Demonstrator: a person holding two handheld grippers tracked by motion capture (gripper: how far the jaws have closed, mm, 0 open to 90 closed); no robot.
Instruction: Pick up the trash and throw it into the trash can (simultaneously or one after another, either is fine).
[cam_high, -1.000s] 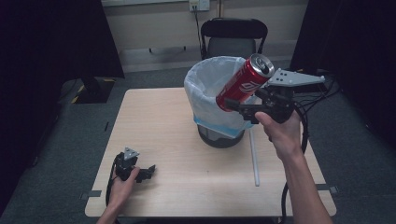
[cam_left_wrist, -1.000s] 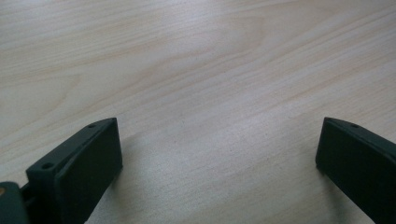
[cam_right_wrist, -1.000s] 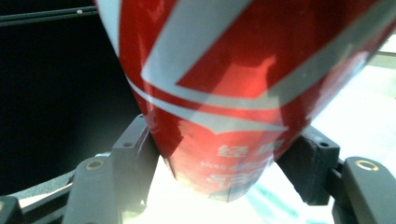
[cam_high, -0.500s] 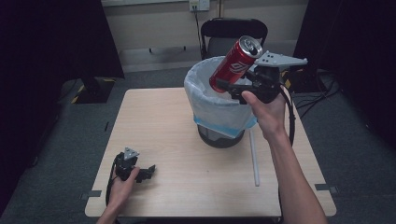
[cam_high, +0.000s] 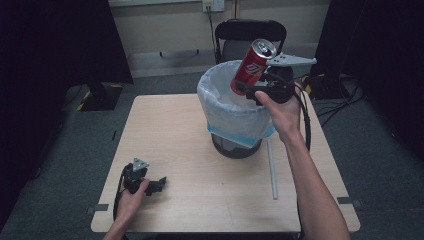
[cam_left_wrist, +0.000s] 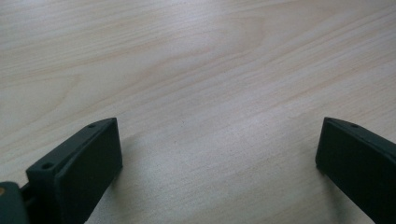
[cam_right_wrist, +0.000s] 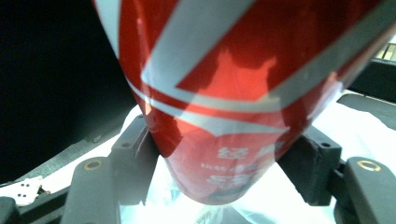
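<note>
Resting at the lower left of the high view, the left gripper (cam_high: 159, 184) is kept on the desk (cam_high: 170, 130), its fingers (cam_left_wrist: 84, 163) spread wide and empty. At upper centre, the can (cam_high: 252, 66), clamped in the right gripper (cam_high: 250, 90), has been carried leftward over the bin (cam_high: 235, 120); release into the liner is judged near.

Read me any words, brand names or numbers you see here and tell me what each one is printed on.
Nothing can be read for certain.
Red can, held in the right tool over the lined bin: white print low on its side, too blurred to read.
Same can from the high view: white marking, too small to read.
Table and left tool: no text.
</note>
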